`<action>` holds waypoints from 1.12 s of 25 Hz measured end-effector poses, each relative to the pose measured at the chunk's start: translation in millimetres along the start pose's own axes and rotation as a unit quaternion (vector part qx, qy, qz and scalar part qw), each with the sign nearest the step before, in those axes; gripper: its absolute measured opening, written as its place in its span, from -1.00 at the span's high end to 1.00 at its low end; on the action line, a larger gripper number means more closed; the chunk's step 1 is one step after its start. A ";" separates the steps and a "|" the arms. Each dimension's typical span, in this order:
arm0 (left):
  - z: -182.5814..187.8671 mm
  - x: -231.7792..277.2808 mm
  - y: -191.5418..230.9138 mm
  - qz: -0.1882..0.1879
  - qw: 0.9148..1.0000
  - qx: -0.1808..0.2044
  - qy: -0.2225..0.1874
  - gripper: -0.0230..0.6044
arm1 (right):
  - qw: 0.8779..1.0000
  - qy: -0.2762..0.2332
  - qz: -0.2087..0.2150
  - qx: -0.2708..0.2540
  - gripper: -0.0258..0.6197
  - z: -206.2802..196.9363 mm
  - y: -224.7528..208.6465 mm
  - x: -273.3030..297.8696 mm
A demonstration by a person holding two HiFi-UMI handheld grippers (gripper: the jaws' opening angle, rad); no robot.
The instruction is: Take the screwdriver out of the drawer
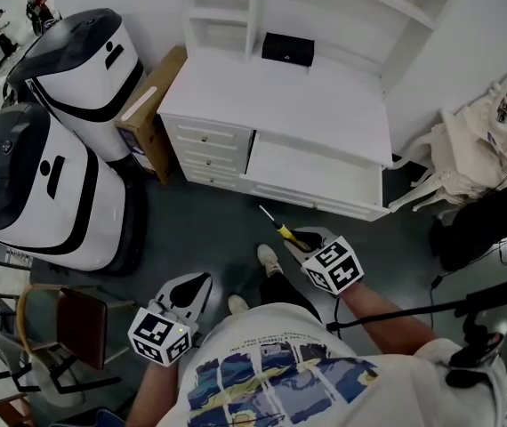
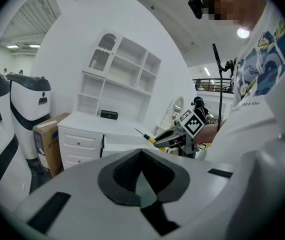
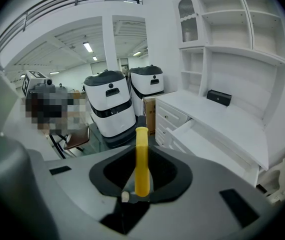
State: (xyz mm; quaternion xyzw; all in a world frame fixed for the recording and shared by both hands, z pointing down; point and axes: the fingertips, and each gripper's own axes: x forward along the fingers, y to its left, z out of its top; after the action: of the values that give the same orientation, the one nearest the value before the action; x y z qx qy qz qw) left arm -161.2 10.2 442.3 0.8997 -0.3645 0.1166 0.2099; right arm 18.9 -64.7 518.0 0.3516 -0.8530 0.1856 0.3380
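Holding a yellow-handled screwdriver [image 1: 280, 228] clamped in the right gripper [image 1: 301, 238], out in front of the open white desk drawer [image 1: 311, 174]; left gripper [image 1: 198, 283] clenched on nothing, jaws together.

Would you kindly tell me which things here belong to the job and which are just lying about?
Job: screwdriver, held in right gripper; open drawer.
Lying about: black box, cardboard box, chair, tote bags.
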 end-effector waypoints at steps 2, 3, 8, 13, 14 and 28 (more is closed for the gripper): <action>-1.4 -0.3 0.3 -0.002 1.000 -0.001 0.001 0.88 | 1.000 0.001 0.000 0.000 0.62 0.3 1.6 0.9; -1.8 -0.6 1.2 -0.002 1.000 -0.002 0.001 0.88 | 1.000 0.001 0.000 -0.001 0.62 1.0 2.5 1.5; -2.3 -2.8 4.5 -0.001 1.000 -0.004 0.001 0.88 | 1.000 0.001 0.001 -0.006 0.62 3.9 6.8 3.4; -2.7 -3.0 8.4 0.001 1.000 -0.004 0.003 0.88 | 1.000 0.000 0.004 -0.007 0.62 6.2 8.4 8.3; -3.4 -3.6 9.3 0.003 1.000 -0.005 0.003 0.88 | 1.000 0.000 0.005 -0.008 0.62 6.5 9.4 10.0; -2.2 -0.9 10.3 -0.001 1.000 -0.010 0.008 0.89 | 1.000 -0.002 0.008 -0.002 0.62 5.8 12.8 14.1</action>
State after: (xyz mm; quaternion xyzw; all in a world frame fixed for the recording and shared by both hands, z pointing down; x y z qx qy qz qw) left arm -169.2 5.1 446.9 0.8970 -0.3630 0.1200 0.2220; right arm -0.4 -65.9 523.0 0.3447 -0.8566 0.1859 0.3360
